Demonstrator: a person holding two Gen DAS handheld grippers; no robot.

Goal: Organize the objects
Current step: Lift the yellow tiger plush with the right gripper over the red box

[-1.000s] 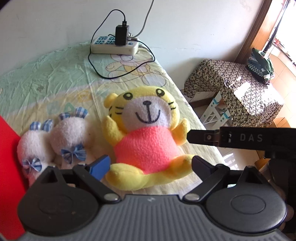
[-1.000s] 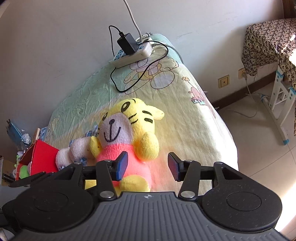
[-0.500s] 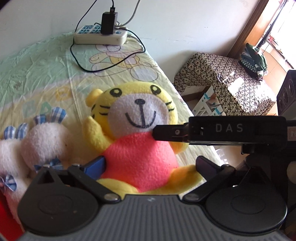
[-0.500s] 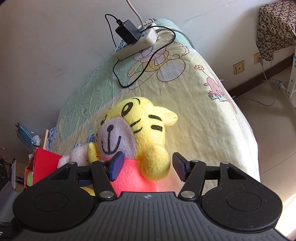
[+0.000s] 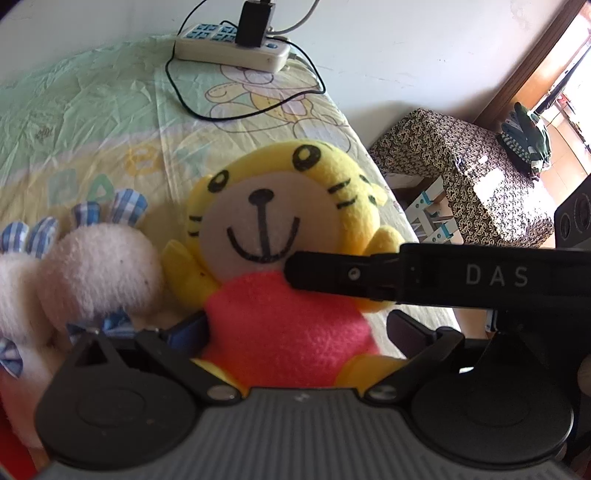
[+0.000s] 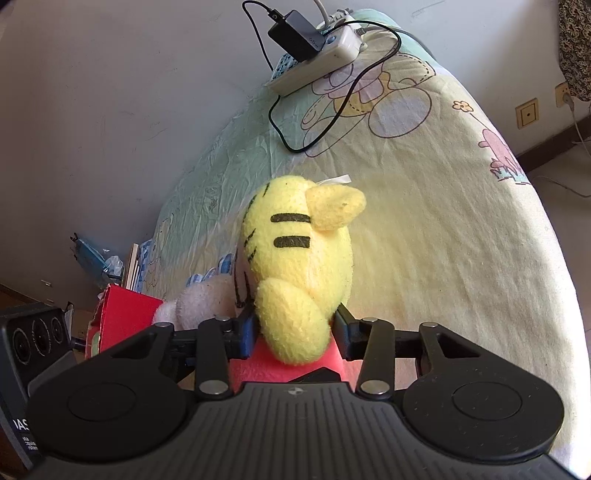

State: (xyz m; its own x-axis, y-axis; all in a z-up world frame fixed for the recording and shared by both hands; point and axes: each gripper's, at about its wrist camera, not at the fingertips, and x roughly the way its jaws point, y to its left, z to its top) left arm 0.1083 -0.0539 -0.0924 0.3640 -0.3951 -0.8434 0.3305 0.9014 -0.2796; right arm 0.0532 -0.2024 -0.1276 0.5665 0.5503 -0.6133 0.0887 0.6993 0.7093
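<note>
Tiger plush (image 5: pixel 284 258) on bed (image 5: pixel 92 122), rabbit plush (image 5: pixel 99 269) beside, power strip (image 5: pixel 231 51) behind.

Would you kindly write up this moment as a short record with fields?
surface: bed sheet with cartoon prints
target: yellow tiger plush in a pink shirt, sitting up
right gripper: jaws have just been closing, pads now pressing the tiger's arm
left gripper: open wide, jaws either side of the tiger's body, not pressing
neighbour: white plush with blue checked ears, beside the tiger
far end: power strip with a black adapter plugged in
edge: red box
</note>
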